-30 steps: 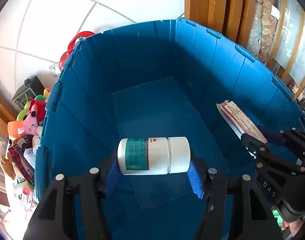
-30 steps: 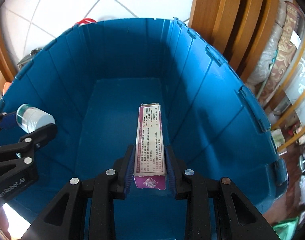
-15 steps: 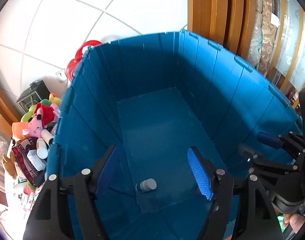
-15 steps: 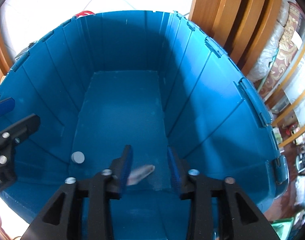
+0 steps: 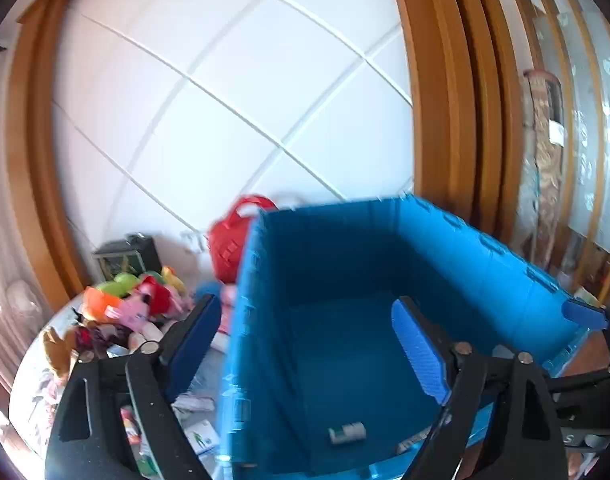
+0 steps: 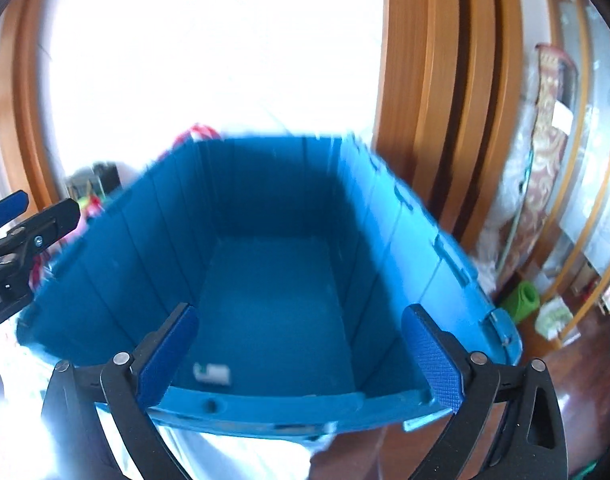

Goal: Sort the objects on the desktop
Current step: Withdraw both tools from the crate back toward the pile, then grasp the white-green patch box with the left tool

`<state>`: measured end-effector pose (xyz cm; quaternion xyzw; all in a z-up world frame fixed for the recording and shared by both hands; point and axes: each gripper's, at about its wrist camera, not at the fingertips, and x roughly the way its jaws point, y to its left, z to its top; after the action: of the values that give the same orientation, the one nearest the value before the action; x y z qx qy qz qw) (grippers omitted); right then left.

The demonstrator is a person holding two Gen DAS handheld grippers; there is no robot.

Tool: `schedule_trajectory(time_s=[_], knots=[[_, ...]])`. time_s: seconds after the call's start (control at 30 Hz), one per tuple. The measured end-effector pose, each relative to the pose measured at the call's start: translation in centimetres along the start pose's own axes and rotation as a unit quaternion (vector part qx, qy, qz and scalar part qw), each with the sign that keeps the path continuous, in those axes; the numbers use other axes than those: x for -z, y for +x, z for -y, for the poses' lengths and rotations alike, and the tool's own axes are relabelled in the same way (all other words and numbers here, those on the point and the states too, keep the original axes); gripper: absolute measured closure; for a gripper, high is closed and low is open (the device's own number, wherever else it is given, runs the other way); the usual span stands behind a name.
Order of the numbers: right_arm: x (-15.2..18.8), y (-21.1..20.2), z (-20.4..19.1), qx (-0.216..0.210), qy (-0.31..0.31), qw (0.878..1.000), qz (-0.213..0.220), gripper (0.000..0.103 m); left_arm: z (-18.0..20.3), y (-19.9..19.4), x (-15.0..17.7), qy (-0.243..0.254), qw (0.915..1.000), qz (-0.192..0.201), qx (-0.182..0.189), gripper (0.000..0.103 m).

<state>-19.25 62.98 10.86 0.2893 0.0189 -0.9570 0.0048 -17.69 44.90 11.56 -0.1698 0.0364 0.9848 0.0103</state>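
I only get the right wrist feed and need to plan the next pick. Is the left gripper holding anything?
Observer: No. The left gripper is open, with nothing between its fingers.
Operator: What is there to grab outside the bin?
Observer: A pile of soft toys lies on the table, to the left of the blue bin.

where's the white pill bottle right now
The white pill bottle lies on its side on the floor of the blue bin, near the closest wall, low in the left wrist view.
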Motion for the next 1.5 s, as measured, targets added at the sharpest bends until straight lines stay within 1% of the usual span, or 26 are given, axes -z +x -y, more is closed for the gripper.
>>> schedule_trajectory(time_s=[0.1,0.17,0.23,0.3,0.33,0.37,0.4,0.47,0.53,0.63,0.73,0.9,1.0,1.07,1.13,1.27,1.33,1.5], knots=[[0.4,-2.7,-1.8,-0.011,0.006,0.997,0.070,0.000,-2.1,-2.6,0.6,-0.011,0.9980,0.055,-0.030,0.012],[0.9,-4.2,-3.6,-0.015,0.000,0.993,0.117,0.000,-3.4,-3.7,0.9,-0.013,0.9969,0.068,-0.038,0.010],[1.5,-5.8,-5.5,-0.011,-0.006,0.985,0.170,0.000,-5.0,-4.3,1.1,-0.017,0.9968,0.068,-0.039,0.009],[2.1,-7.3,-7.5,-0.003,-0.010,0.975,0.221,0.000,-6.8,-4.6,1.5,-0.023,0.9970,0.059,-0.043,0.009],[2.2,-7.9,-8.4,-0.002,-0.007,0.971,0.237,0.000,-7.8,-4.8,1.7,-0.029,0.9971,0.056,-0.043,0.009],[2.1,-8.1,-9.2,-0.011,-0.005,0.970,0.245,0.000,-9.0,-5.0,1.9,-0.036,0.9971,0.051,-0.043,0.009],[2.0,-8.1,-10.1,-0.025,-0.004,0.969,0.245,0.000,-10.2,-5.1,2.1,-0.043,0.9970,0.048,-0.043,0.009],[1.8,-8.0,-12.1,-0.048,-0.007,0.972,0.230,0.000,-12.7,-5.8,2.7,-0.052,0.9964,0.046,-0.049,0.009],[1.8,-7.9,-14.6,-0.055,-0.015,0.976,0.212,0.000,-15.2,-6.4,3.4,-0.052,0.9958,0.045,-0.060,0.009],[2.3,-8.2,-18.7,-0.066,-0.021,0.978,0.198,0.000,-19.5,-7.4,4.8,-0.059,0.9948,0.038,-0.074,0.009],[2.9,-8.8,-23.3,-0.064,-0.029,0.979,0.192,0.000,-24.2,-8.4,6.5,-0.071,0.9932,0.032,-0.086,0.009],[5.2,-10.0,-29.9,-0.055,-0.020,0.981,0.183,0.000,-31.7,-10.2,9.6,-0.081,0.9927,0.011,-0.088,0.009],[6.6,-9.8,-33.8,-0.046,-0.030,0.984,0.170,0.000,-35.1,-10.7,11.4,-0.072,0.9930,-0.005,-0.094,0.009],[7.7,-9.5,-36.0,-0.047,-0.032,0.985,0.160,0.000,-37.0,-10.7,12.5,-0.066,0.9931,-0.013,-0.096,0.009],[8.7,-9.2,-37.9,-0.044,-0.038,0.987,0.153,0.000,-38.7,-10.6,13.6,-0.070,0.9928,-0.024,-0.094,0.009],[9.8,-8.0,-40.2,-0.039,-0.045,0.990,0.125,0.000,-41.5,-9.4,16.1,-0.086,0.9905,-0.056,-0.092,0.009],[10.6,-7.2,-40.9,-0.032,-0.044,0.993,0.109,0.000,-42.5,-8.6,17.6,-0.091,0.9885,-0.075,-0.095,0.009],[12.8,-3.5,-42.6,-0.038,-0.052,0.997,0.049,0.000,-43.4,-6.1,21.6,-0.097,0.9826,-0.129,-0.092,0.009]])
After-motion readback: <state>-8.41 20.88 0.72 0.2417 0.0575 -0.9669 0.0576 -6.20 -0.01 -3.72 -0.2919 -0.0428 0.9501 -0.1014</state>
